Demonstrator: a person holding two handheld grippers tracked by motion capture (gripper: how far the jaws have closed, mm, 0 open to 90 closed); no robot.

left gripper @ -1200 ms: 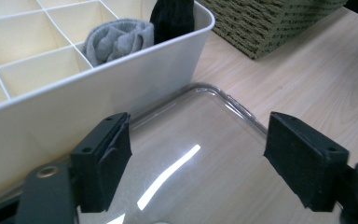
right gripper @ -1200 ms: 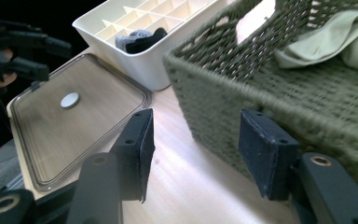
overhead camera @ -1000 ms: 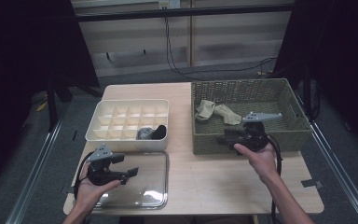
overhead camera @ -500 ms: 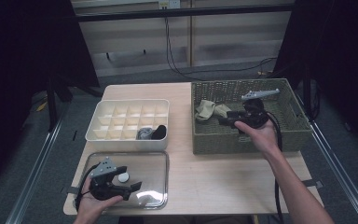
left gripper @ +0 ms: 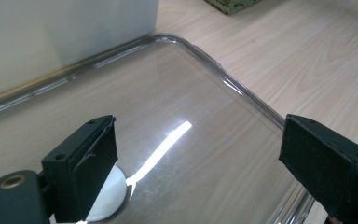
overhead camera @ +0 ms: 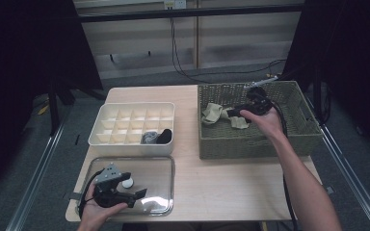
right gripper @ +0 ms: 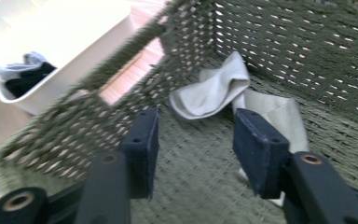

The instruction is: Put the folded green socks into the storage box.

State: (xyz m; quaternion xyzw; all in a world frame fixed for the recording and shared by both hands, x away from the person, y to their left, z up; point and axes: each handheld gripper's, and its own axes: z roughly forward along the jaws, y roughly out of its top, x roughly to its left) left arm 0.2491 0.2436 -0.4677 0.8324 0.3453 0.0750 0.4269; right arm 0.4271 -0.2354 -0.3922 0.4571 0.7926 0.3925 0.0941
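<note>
Beige socks [overhead camera: 220, 115] are lying crumpled on the floor of the woven basket [overhead camera: 298, 137], toward its left end; in the right gripper view the socks [right gripper: 223, 91] are seen just beyond the jaw tips, not touched by them. The right gripper [overhead camera: 238, 111] is being held inside the basket by the right hand [overhead camera: 265, 120], the forearm stretched forward and up from the bottom right, the wrist bent leftward so the jaws are pointing at the socks. Its jaws are standing apart, nothing between them.

The left gripper [overhead camera: 137, 195] is being held low over the clear plastic lid [overhead camera: 161, 166] at the near left corner of the table [overhead camera: 231, 185], cradled from below by the left hand [overhead camera: 96, 211], jaws pointing right. Its jaws are spread wide, empty. A small white disc [left gripper: 103, 200] is lying under the lid beside the left jaw.

A white compartment box [overhead camera: 125, 139] is sitting between lid and basket, with dark and grey socks [overhead camera: 156, 137] tucked in one near-right compartment.
</note>
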